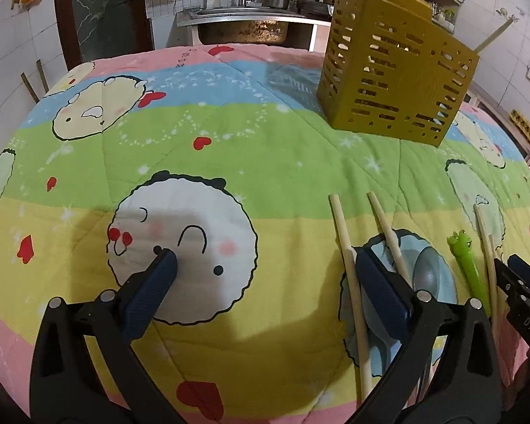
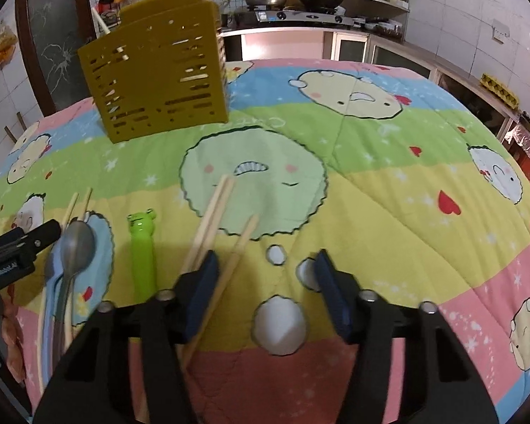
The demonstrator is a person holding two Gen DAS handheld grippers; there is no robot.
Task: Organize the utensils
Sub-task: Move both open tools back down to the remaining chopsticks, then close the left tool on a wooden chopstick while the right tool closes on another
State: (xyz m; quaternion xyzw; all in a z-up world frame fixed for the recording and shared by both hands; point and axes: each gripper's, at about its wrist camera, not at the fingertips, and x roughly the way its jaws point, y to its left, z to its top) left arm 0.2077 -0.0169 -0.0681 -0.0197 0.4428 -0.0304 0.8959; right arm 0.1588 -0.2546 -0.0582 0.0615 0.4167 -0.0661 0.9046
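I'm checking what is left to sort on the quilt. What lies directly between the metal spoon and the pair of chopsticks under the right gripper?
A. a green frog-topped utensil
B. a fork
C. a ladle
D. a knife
A: in the right wrist view the green frog-topped utensil lies on the quilt between the metal spoon and the chopsticks reaching under the right gripper.
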